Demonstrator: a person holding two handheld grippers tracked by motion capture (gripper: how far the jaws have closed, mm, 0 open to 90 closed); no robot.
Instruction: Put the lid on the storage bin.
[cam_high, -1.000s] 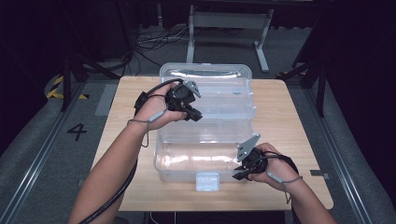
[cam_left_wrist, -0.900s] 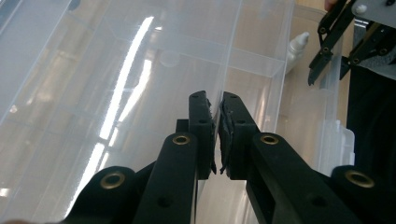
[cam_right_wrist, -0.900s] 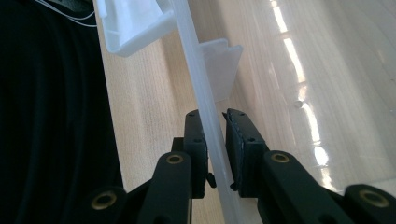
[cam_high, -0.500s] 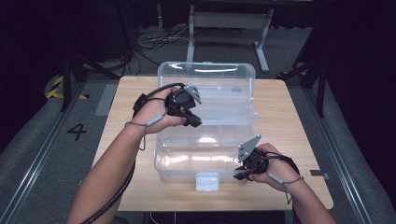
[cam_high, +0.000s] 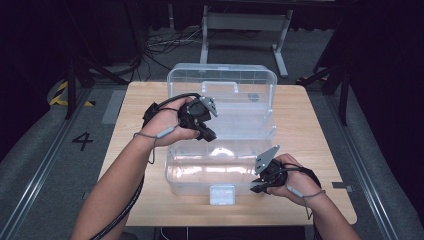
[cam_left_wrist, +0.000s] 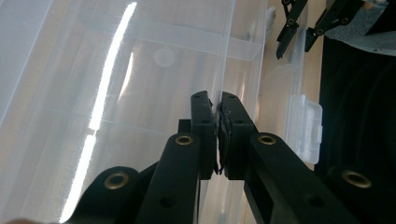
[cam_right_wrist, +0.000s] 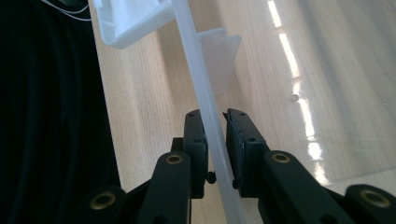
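Observation:
A clear plastic box (cam_high: 195, 175) stands open on the wooden table (cam_high: 310, 125), its lid (cam_high: 220, 80) upright at the back. A clear inner tray (cam_high: 245, 125) sits across the box's rear half. My left gripper (cam_high: 210, 136) (cam_left_wrist: 218, 105) is shut on a thin clear wall of that tray (cam_left_wrist: 224, 60), coming in from the left. My right gripper (cam_high: 255, 187) (cam_right_wrist: 212, 119) is shut on the box's front rim (cam_right_wrist: 196, 70) near its right corner. The right gripper's jaws (cam_left_wrist: 303, 28) also appear far off in the left gripper view.
A white latch (cam_high: 221, 194) (cam_left_wrist: 306, 128) hangs on the box's front wall, near the table's front edge. Bare wood lies left and right of the box. A metal stand (cam_high: 240, 25) and cables lie on the dark floor beyond the table.
My left gripper has drifted slightly toward the near side, still on the tray. The right gripper has stayed where it was on the rim.

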